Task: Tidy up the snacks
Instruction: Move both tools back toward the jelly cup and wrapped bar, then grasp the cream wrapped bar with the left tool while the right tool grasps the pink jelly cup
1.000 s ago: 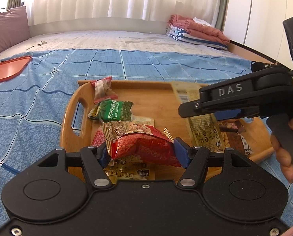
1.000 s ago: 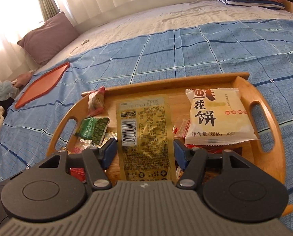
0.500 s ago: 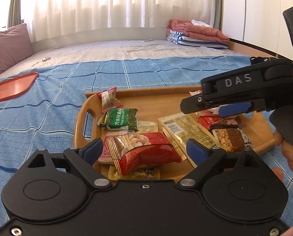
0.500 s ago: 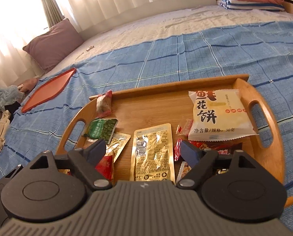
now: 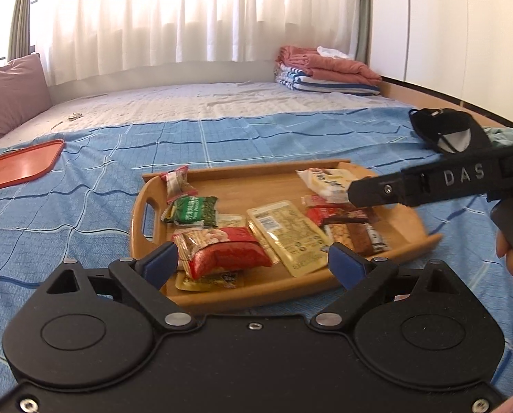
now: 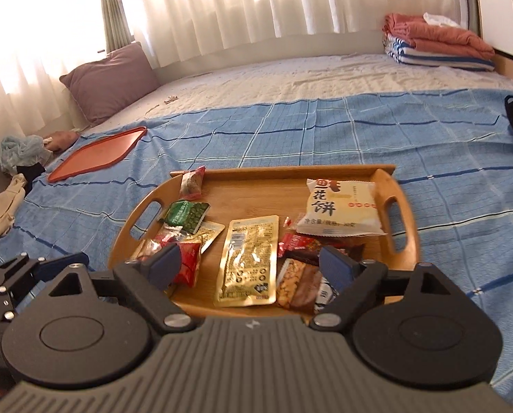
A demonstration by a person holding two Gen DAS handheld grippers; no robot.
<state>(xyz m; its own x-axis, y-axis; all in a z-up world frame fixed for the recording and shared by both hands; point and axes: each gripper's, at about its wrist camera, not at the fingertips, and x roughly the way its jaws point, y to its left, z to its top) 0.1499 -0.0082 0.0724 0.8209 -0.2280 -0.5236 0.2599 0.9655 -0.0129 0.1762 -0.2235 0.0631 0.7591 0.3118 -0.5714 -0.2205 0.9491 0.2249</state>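
With both sets of fingers just opened wide and nothing held, the left gripper (image 5: 253,261) and right gripper (image 6: 249,265) are best drawn clear of the wooden tray (image 6: 402,227) without the snack packets (image 6: 251,258) being nudged.

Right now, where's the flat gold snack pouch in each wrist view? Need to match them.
Left wrist: gold pouch lies flat in the wooden tray, right of centre, between the red bag and the dark bars.
Right wrist: gold pouch at tray centre, straight ahead between the open jaws.
Shared landmark: green packet by the tray's left handle.
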